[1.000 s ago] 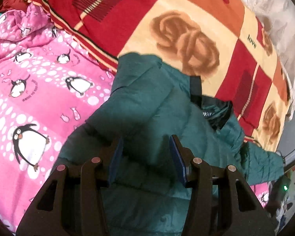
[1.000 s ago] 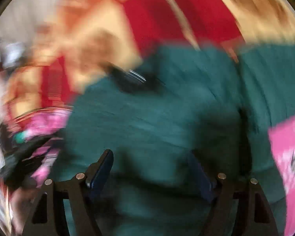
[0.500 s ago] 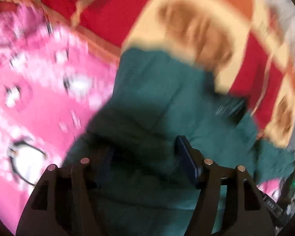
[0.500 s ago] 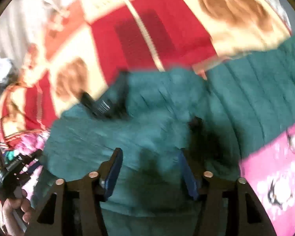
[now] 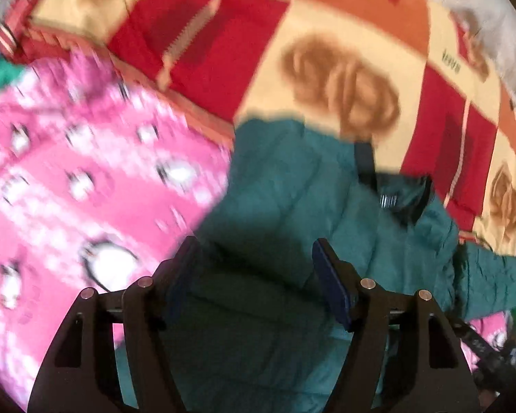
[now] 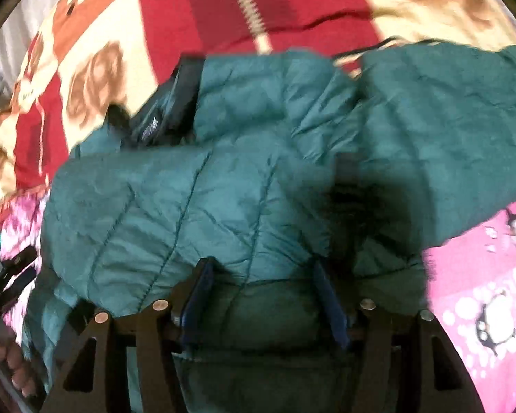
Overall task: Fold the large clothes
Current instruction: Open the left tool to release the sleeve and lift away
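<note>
A teal quilted puffer jacket (image 5: 292,186) lies on the bed, its dark collar (image 5: 392,192) toward the far side. It also fills the right wrist view (image 6: 196,186), with the collar (image 6: 175,103) at upper left and a sleeve (image 6: 447,120) spread to the right. My left gripper (image 5: 254,258) is open just above the jacket's body, holding nothing. My right gripper (image 6: 261,272) is open over a folded bulge of the jacket, jaws apart with fabric between and below them.
The jacket rests partly on a pink penguin-print blanket (image 5: 68,189) and partly on a red, cream and orange patterned blanket (image 5: 326,51). In the right wrist view the pink blanket (image 6: 481,292) is at lower right, and the other handheld gripper (image 6: 3,275) shows at the left edge.
Both grippers have shifted over the jacket with motion blur. The right gripper has moved closer to the jacket's folded bulge. Both stay open.
</note>
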